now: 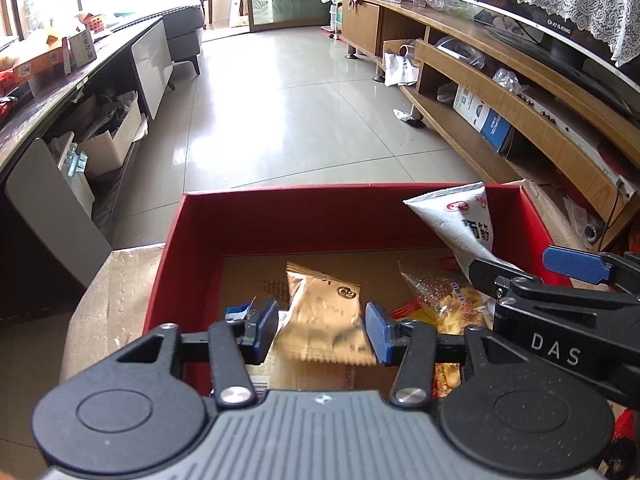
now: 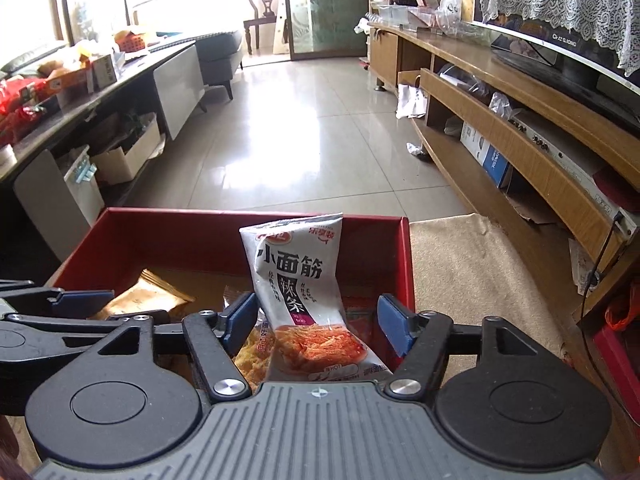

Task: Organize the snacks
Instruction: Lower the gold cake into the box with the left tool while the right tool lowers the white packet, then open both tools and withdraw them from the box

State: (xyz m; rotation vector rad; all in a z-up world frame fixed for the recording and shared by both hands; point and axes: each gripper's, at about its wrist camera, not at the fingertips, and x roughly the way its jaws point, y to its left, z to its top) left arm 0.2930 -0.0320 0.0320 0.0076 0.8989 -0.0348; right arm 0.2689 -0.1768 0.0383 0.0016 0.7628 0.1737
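A red cardboard box (image 1: 256, 224) stands open in front of both grippers; it also shows in the right wrist view (image 2: 168, 236). My left gripper (image 1: 322, 330) is open over the box, with a gold snack packet (image 1: 324, 320) between its fingers, blurred as if dropping. My right gripper (image 2: 316, 324) is open, and a white spicy-strip packet (image 2: 298, 276) stands between its fingers without touching the pads. That packet also shows in the left wrist view (image 1: 460, 220). A clear bag of yellow snacks (image 1: 440, 296) lies in the box.
The box sits on a beige cloth-covered surface (image 2: 472, 268). A wooden TV cabinet (image 1: 500, 92) runs along the right, a dark cluttered counter (image 1: 60, 80) along the left. Tiled floor (image 1: 300, 100) lies beyond the box.
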